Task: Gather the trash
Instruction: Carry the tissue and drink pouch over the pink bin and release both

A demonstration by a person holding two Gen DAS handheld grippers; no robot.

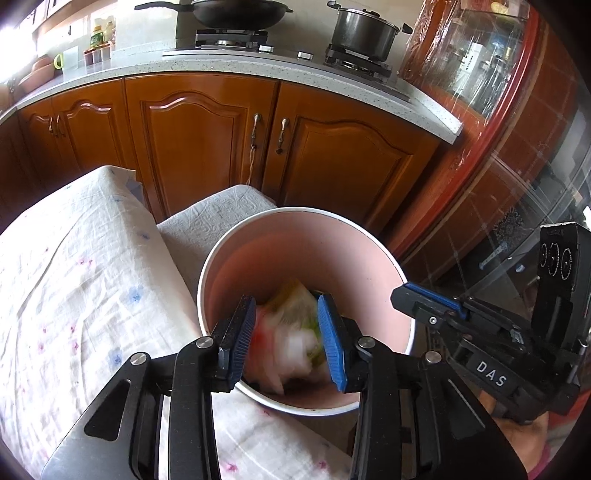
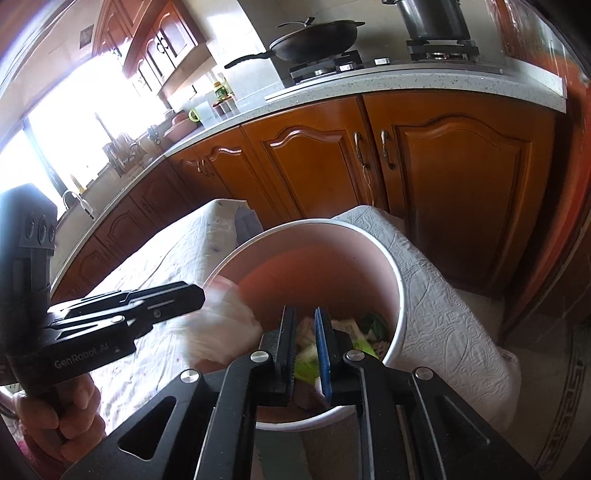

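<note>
A pink trash bin (image 1: 258,251) with a white rim stands beside a cloth-covered table (image 1: 74,277). My left gripper (image 1: 286,336) is open over the bin's mouth. A blurred white, red and green wrapper (image 1: 291,332) falls between its fingers into the bin. In the right wrist view the bin (image 2: 397,280) holds green and white trash (image 2: 373,332), and the blurred white wrapper (image 2: 225,325) drops beside the left gripper (image 2: 184,295). My right gripper (image 2: 304,350) hangs over the bin with its jaws nearly together and nothing between them. It also shows in the left wrist view (image 1: 428,299).
Wooden kitchen cabinets (image 1: 207,140) stand behind under a speckled counter (image 1: 258,70) with a wok (image 1: 232,13) and a steel pot (image 1: 362,33) on the stove. A white quilted cover (image 2: 443,306) lies beside the bin. A glass cabinet (image 1: 517,147) is at the right.
</note>
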